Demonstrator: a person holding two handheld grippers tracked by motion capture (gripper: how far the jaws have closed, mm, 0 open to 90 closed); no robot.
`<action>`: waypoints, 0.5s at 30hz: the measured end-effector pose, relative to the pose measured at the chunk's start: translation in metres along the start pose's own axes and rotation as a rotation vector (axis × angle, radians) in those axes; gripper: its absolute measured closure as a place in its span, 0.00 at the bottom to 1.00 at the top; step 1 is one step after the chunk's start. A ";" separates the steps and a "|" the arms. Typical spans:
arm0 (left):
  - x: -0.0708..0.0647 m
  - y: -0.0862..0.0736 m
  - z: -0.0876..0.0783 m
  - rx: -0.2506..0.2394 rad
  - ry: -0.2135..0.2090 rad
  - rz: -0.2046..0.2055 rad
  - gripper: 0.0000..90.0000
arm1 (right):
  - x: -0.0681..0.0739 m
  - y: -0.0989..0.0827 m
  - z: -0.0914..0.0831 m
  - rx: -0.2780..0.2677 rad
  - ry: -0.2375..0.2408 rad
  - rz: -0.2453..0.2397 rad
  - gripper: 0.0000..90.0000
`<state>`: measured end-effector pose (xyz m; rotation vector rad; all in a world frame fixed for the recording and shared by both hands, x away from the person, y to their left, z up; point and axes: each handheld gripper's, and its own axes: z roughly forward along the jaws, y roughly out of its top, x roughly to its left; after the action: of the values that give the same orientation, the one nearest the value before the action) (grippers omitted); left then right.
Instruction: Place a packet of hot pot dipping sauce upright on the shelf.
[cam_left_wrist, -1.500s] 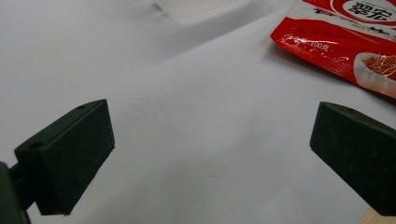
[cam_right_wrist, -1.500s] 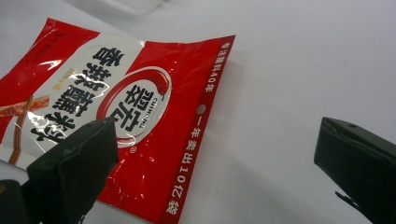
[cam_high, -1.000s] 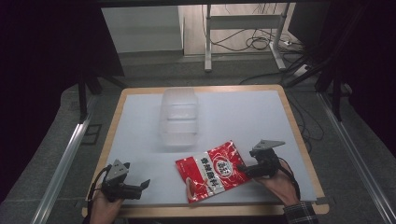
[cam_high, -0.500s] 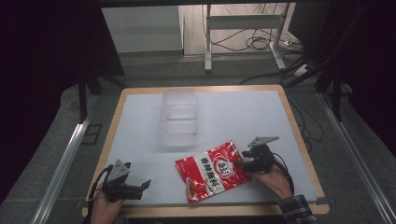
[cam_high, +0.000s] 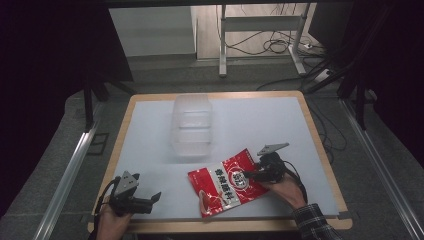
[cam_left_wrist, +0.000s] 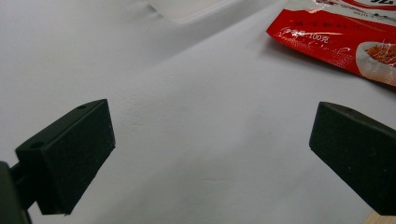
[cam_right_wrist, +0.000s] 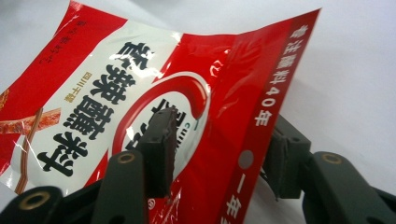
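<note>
A red and white snack packet lies near the table's front edge, right of centre. My right gripper reaches it from the right, with the packet's right edge between its jaws. In the right gripper view that edge of the packet curls up between the two pads of the gripper. The jaws have just been closing, and a gap still shows between them. My left gripper rests at the front left, open and empty. Its view shows bare table between the pads and the packet further off.
A clear plastic container stands at the middle of the white table, behind the packet, and its corner appears in the left gripper view. A wooden rim borders the table. Metal rails run along both sides on the floor.
My right gripper has slid left onto the packet's right edge and its jaws have narrowed around it. The left gripper has stayed put.
</note>
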<state>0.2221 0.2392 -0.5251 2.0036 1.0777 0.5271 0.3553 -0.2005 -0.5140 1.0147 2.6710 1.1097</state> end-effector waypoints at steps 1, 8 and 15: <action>0.000 0.000 0.000 0.001 0.001 0.002 0.00 | 0.001 0.001 0.002 0.004 0.002 -0.005 0.59; -0.001 0.000 0.000 0.003 0.006 0.007 0.00 | 0.008 0.007 0.010 0.046 0.020 -0.049 0.70; -0.001 0.001 -0.001 -0.005 0.009 0.004 0.00 | 0.014 0.012 0.006 0.035 0.029 -0.062 0.91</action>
<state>0.2216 0.2387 -0.5243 2.0007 1.0771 0.5405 0.3527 -0.1823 -0.5087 0.9211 2.7336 1.0775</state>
